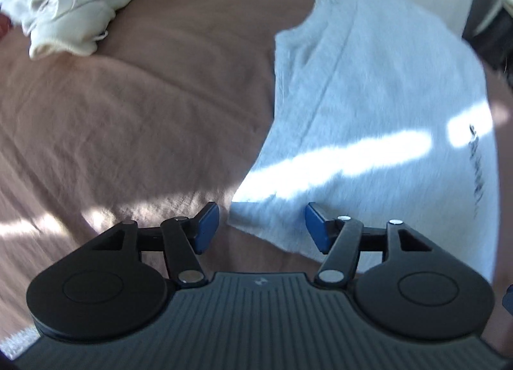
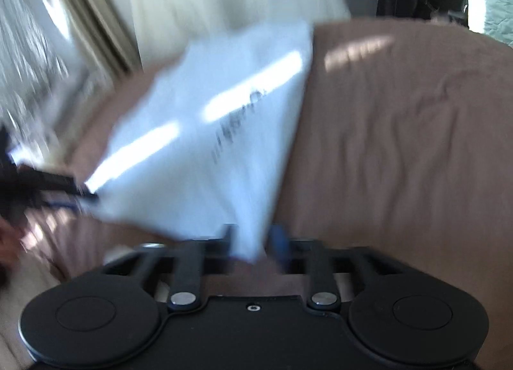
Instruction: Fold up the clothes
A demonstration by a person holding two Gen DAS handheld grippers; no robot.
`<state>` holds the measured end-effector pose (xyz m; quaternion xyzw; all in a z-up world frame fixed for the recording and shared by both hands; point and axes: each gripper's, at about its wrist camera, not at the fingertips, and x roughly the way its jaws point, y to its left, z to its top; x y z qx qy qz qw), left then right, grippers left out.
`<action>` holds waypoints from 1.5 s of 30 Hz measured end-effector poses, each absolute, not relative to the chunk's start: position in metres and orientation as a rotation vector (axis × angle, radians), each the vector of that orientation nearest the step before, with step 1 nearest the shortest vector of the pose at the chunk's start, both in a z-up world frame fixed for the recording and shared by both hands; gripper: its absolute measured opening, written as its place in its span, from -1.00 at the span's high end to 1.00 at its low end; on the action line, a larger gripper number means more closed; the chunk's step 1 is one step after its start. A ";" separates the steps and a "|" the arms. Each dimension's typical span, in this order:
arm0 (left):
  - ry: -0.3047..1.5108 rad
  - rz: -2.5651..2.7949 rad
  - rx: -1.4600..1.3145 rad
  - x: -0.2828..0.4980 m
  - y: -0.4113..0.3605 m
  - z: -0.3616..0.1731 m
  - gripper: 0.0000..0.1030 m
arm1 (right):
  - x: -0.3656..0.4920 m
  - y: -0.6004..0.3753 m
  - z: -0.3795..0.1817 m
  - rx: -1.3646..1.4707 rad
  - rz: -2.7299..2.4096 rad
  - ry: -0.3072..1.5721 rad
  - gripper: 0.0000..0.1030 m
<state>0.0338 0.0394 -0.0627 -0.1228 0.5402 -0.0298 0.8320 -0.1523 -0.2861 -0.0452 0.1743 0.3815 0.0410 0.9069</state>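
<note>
White T-shirt (image 1: 368, 120), one of them, lies flat on the bed's dusty-pink cover (image 1: 144, 120), already folded into a long narrow panel. In the left wrist view its long axis runs from the hem, nearest the camera, away toward the neckline and a short sleeve at the far end, leaning slightly to the right. A line of dark printed lettering (image 1: 476, 171) runs along that same axis near the shirt's right edge. Two bars of sunlight cross the fabric.

One heap of other clothes (image 1: 61, 1), cream and grey, sits well apart from the T-shirt, off to its far left on the same cover.

Left tongs (image 1: 261, 229) stand about half open over the shirt's near left corner. The two blue pads (image 1: 315, 229) are apart, with the hem corner lying between them, and neither pad presses on the cloth.

Right tongs (image 2: 253, 241) are seen only through heavy blur. Its two fingers stand apart on either side of the shirt's near right corner (image 2: 250, 241). Whether the pads touch the cloth I cannot tell, though a gap shows on the blue pad's side. From this view the left tongs appear as a dark smear at the shirt's other near corner.
</note>
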 end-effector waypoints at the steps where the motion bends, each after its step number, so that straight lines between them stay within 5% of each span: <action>1: 1.159 -0.079 -0.293 0.034 0.040 -0.066 -0.15 | -0.150 -0.289 -0.047 0.383 0.079 0.757 -0.24; 11: 1.188 -0.091 -0.312 0.040 0.028 -0.077 -0.22 | -0.145 -0.308 -0.142 1.059 0.248 0.834 -0.25; 16: 1.184 -0.113 -0.312 0.046 0.027 -0.079 -0.22 | -0.137 -0.307 -0.147 1.126 0.231 0.762 -0.24; 17: 1.182 -0.117 -0.308 0.046 0.027 -0.079 -0.22 | -0.132 -0.302 -0.145 1.099 0.237 0.763 -0.17; 19: 1.175 -0.126 -0.297 0.044 0.026 -0.077 -0.22 | -0.123 -0.292 -0.139 1.042 0.255 0.774 0.71; 22: 1.156 -0.148 -0.280 0.041 0.023 -0.072 -0.22 | -0.120 -0.286 -0.124 0.972 0.243 0.777 0.80; 31: 1.064 -0.277 -0.358 0.028 0.026 -0.050 -0.23 | -0.078 -0.283 -0.039 0.802 0.326 0.657 0.82; 36: 0.908 -0.421 -0.320 0.008 0.026 -0.020 -0.45 | -0.061 -0.275 -0.018 0.708 0.329 0.656 0.82; 45: 1.166 -0.389 -0.711 0.030 0.044 -0.074 -0.56 | -0.052 -0.286 -0.006 0.682 0.298 0.607 0.82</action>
